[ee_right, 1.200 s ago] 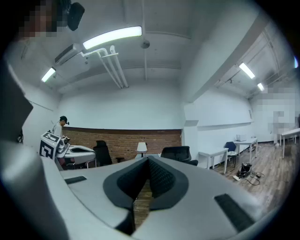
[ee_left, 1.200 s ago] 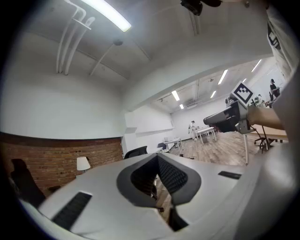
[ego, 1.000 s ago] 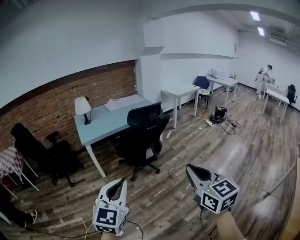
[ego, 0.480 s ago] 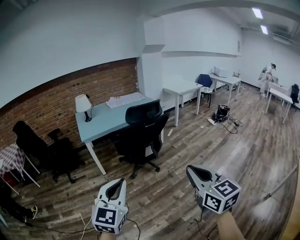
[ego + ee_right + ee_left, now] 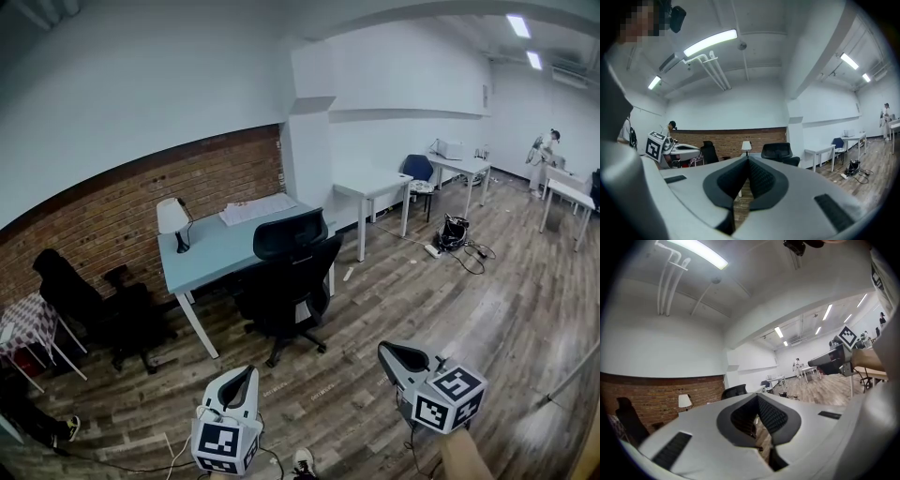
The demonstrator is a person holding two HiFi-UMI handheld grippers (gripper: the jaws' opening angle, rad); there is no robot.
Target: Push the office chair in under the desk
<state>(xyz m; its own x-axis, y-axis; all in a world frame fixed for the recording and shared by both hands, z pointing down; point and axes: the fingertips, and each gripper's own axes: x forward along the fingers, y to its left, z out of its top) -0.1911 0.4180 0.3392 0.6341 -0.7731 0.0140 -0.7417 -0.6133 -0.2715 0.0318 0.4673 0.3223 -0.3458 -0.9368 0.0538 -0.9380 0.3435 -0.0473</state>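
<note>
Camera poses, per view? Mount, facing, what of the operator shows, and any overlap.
Head view: on the person's head, tilted down at the office chair and desk; left gripper and right gripper at bottom.
Left gripper view: on that gripper, looking along its shut jaws toward the chair.
Right gripper view: likewise, shut jaws in front.
Shared: both see the chair and the other gripper.
</note>
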